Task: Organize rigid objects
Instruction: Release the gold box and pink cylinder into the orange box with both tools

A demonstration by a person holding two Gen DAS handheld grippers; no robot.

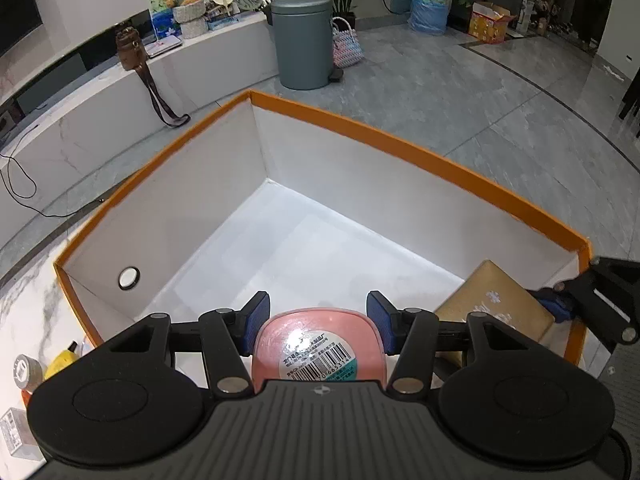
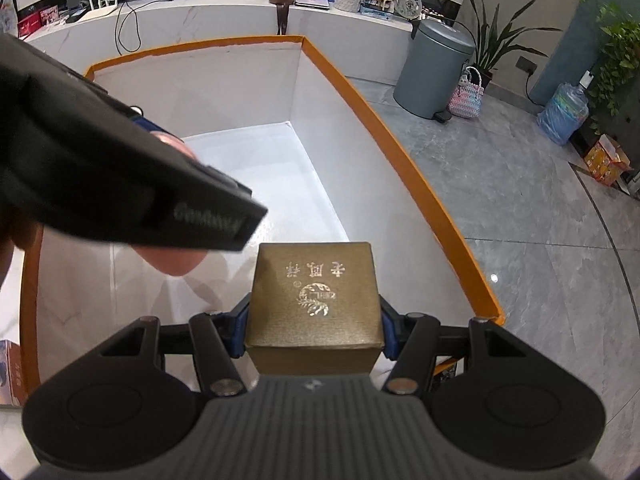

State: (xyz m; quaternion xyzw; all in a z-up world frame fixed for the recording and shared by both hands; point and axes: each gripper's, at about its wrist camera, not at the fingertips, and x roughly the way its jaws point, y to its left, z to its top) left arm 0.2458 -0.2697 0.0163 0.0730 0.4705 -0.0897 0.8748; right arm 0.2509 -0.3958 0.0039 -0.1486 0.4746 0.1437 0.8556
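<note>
My left gripper (image 1: 318,322) is shut on a pink plastic container (image 1: 318,346) with a barcode label, held over the near edge of a large orange-rimmed white box (image 1: 360,124). My right gripper (image 2: 314,324) is shut on a small gold gift box (image 2: 316,296) with silver lettering, held above the same orange-rimmed box (image 2: 400,148). The gold box (image 1: 496,300) and the right gripper also show at the right of the left wrist view. The left gripper's body (image 2: 100,168) crosses the left of the right wrist view.
The box interior (image 1: 304,248) is white with a round hole (image 1: 129,278) in one wall. A yellow object (image 1: 64,360), a jar (image 1: 26,370) and a small clear box (image 1: 14,432) lie on the marble table left of it. A grey bin (image 1: 302,40) stands on the floor beyond.
</note>
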